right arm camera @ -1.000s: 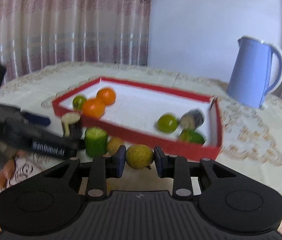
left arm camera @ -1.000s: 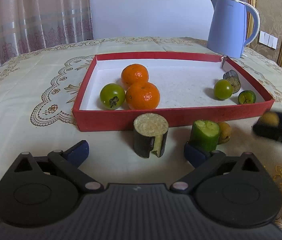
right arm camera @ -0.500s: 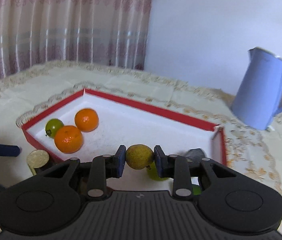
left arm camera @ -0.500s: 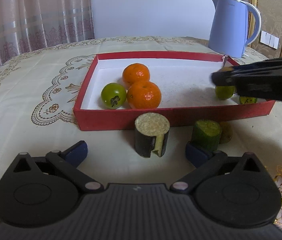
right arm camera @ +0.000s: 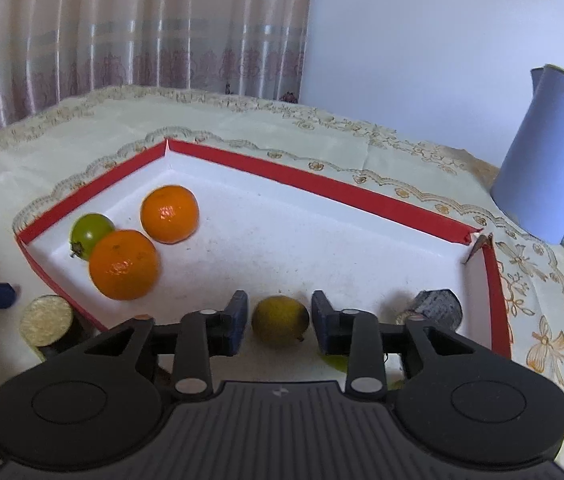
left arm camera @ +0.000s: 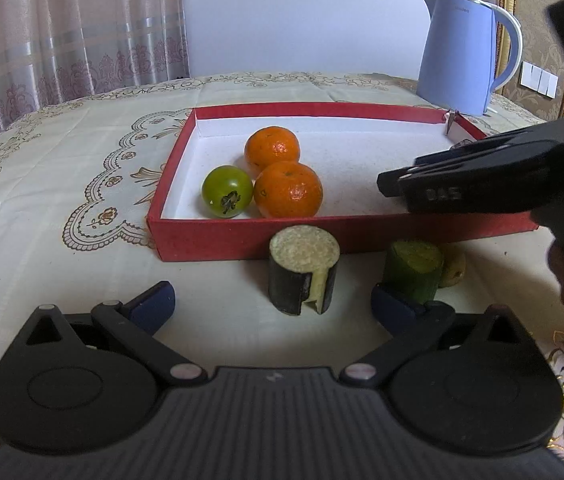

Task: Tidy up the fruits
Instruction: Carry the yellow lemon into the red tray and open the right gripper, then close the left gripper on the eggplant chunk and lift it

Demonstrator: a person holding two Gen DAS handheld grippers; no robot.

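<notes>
A: Count, left to right?
B: In the red tray [right arm camera: 322,184]: one green tomato [right arm camera: 91,231], two oranges [right arm camera: 124,264] [right arm camera: 169,219], one yellow fruit [right arm camera: 280,320], one dark eggplant piece [right arm camera: 438,308] by the right wall. On the cloth in front of the tray: one upright eggplant stub [left arm camera: 304,274], one cucumber stub [left arm camera: 414,268], one more yellowish fruit [left arm camera: 454,270] behind the cucumber.

A: Grippers?
B: Left gripper [left arm camera: 272,300] spread wide above the cloth, the eggplant stub in the gap, nothing pinched. Right gripper [right arm camera: 280,322] over the tray; its jaws have just been opening and the yellow fruit sits between them on the tray floor, pads clear of it.

A: Surface, room?
B: Cream embroidered tablecloth [left arm camera: 62,200], pink curtain [left arm camera: 62,28], pale wall, one blue kettle [left arm camera: 462,52] behind the tray.

A: Hidden?
B: The right gripper's body covers the tray's right end in the left view. Something green shows under its right finger; cannot tell what
</notes>
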